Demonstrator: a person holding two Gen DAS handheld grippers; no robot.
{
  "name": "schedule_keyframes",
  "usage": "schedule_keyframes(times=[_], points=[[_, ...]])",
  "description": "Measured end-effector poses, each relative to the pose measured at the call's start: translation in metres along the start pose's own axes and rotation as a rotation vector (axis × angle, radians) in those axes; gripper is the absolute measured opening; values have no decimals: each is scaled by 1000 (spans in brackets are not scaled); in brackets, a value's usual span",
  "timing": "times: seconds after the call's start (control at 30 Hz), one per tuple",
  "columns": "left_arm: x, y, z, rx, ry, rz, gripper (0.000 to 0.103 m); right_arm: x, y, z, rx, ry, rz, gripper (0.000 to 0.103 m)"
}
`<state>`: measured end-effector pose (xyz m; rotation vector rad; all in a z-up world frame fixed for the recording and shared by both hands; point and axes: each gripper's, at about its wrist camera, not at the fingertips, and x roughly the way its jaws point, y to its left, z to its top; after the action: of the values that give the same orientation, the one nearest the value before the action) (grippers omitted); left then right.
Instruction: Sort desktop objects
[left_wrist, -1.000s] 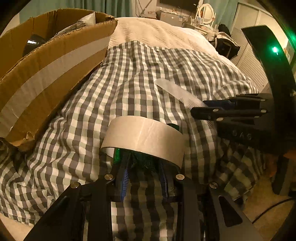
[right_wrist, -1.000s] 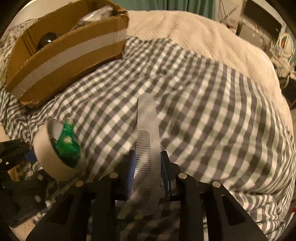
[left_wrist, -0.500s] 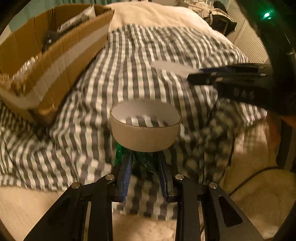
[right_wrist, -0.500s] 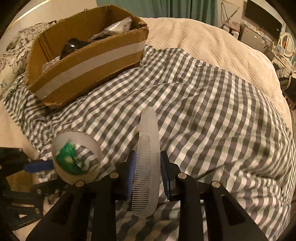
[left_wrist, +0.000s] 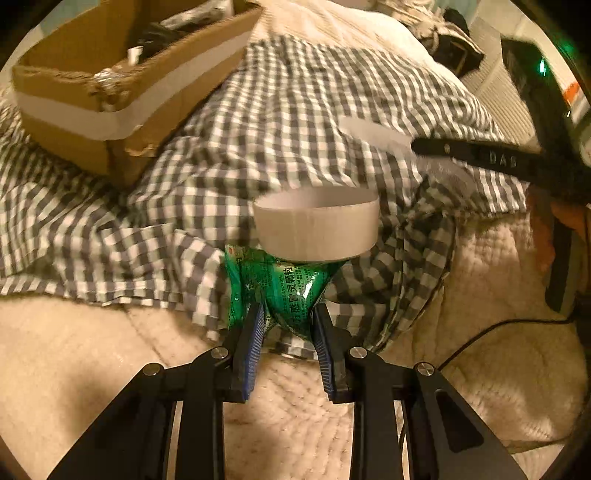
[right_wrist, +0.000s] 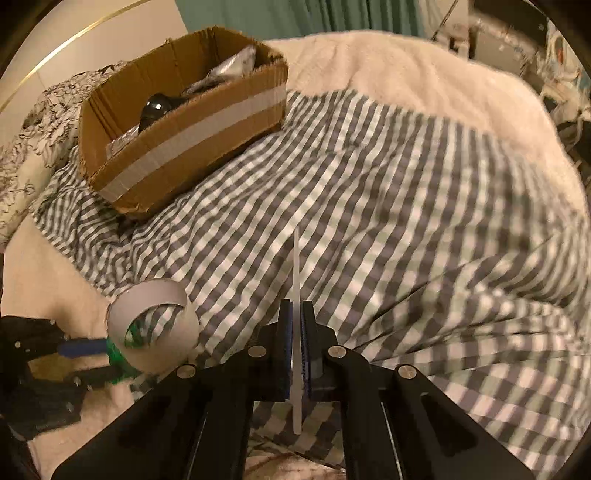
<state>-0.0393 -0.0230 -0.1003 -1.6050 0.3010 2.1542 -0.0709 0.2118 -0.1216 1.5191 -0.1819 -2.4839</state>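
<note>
- Left tool (left_wrist: 288, 325) grips a green foil packet (left_wrist: 291, 291) between its blue pads; a white tape roll (left_wrist: 317, 229) sits on the packet, above the bed's edge.
- Right tool (right_wrist: 295, 332) is clamped tight on a pale comb (right_wrist: 295, 280), held edge-on over the checked cloth (right_wrist: 388, 206).
- A cardboard box (right_wrist: 192, 140) holding items rests on the cloth.

Green packet (left_wrist: 291, 291), grey-white check cloth (left_wrist: 295, 110).

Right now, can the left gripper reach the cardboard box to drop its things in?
Probably yes. The left gripper holds the green packet and tape roll, and only bare checked cloth lies between it and the open-topped cardboard box. The right gripper stays off to the side.
</note>
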Motion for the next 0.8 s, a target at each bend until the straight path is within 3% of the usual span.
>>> schedule_keyframes(times=[0.1,0.2,0.47,0.57,0.6,0.73,0.8], points=[[-3,5,-1,-17,-21,17,28,6,-7,-1,23,11,-6,23],[-1,8,-3,-33,-40,1,28,13,-11,0,20,29,-5,29],[-9,11,6,-69,-107,-69,28,41,-4,2,-42,104,-80,26],[-20,10,9,-67,-136,-82,24,33,2,4,-75,82,-92,26],[-25,11,9,-71,-153,-87,11,28,5,4,-84,69,-90,26],[-36,15,9,-82,-173,-144,11,7,11,7,-92,20,-63,26],[-29,17,8,-83,-157,-126,11,-1,11,7,-92,8,-53,26]])
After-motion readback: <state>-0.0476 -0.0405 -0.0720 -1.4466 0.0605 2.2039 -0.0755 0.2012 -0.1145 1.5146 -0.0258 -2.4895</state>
